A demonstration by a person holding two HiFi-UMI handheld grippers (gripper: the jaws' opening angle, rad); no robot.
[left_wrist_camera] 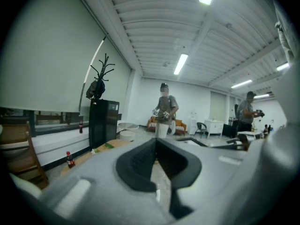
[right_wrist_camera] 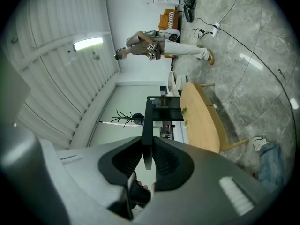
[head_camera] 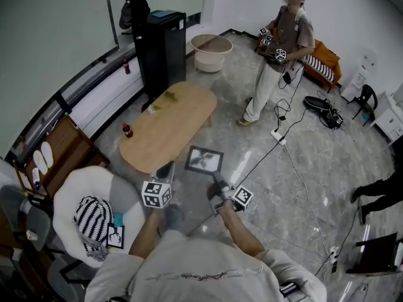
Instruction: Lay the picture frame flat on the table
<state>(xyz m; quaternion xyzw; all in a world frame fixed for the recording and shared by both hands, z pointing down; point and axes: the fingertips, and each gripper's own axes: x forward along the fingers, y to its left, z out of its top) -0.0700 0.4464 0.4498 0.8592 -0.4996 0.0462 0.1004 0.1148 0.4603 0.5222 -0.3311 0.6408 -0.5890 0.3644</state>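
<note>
picture frame (head_camera: 204, 160), thin edge pinched between right gripper (right_wrist_camera: 147, 150) jaws

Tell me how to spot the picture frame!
Find the long wooden table in the middle of the floor. By its near end, the right gripper holds the picture frame. Nothing else there is a black-edged rectangle with a grey picture.

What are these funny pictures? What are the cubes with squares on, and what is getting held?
No robot here: a person holds a two-jaw gripper in each hand, and the cubes belong to the grippers. One picture comes from a camera on the person's head, looking down; the other two from cameras riding on the grippers. The right gripper pinches a picture frame by its edge. The left gripper is shut, with nothing in it. On the wooden table stands a small bottle.
</note>
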